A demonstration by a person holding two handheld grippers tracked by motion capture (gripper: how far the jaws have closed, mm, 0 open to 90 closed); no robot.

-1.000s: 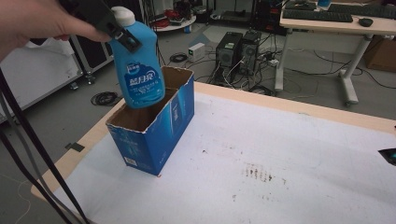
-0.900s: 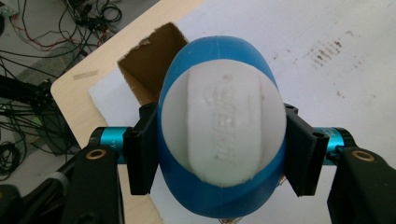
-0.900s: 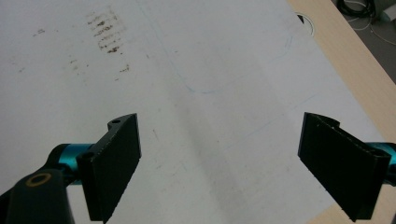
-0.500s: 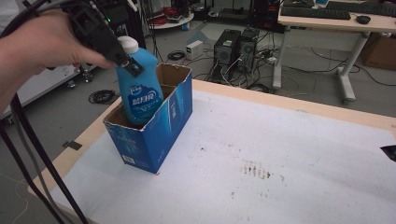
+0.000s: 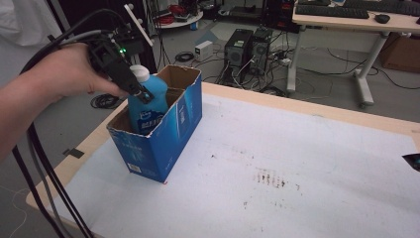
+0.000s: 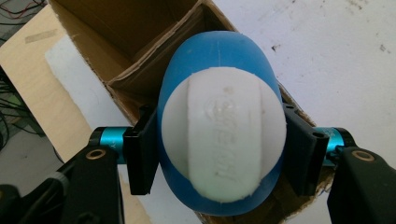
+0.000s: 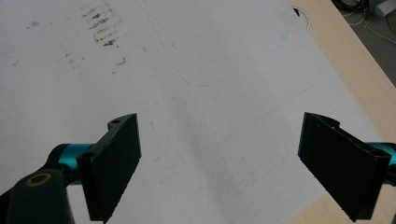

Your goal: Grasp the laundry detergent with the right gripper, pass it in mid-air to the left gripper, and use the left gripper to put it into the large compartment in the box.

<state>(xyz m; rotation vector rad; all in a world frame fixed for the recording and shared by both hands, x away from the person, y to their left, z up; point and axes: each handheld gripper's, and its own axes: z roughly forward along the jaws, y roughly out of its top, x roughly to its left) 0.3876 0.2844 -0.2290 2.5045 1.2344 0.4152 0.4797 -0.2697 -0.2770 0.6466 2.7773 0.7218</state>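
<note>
The blue bottle point(image 5: 148, 106) with its white cap point(image 6: 224, 133) sits clamped at the neck between the jaws of the left gripper point(image 5: 136, 89), its lower half below the rim of the open blue cardboard box point(image 5: 171, 136) directly beneath that gripper. A brown cardboard divider point(image 6: 154, 60) inside the box lies just beyond the bottle. The right gripper point(image 7: 219, 163) hangs with jaws wide and empty over the stained white table cover point(image 7: 187, 70), well apart from the box.
</note>
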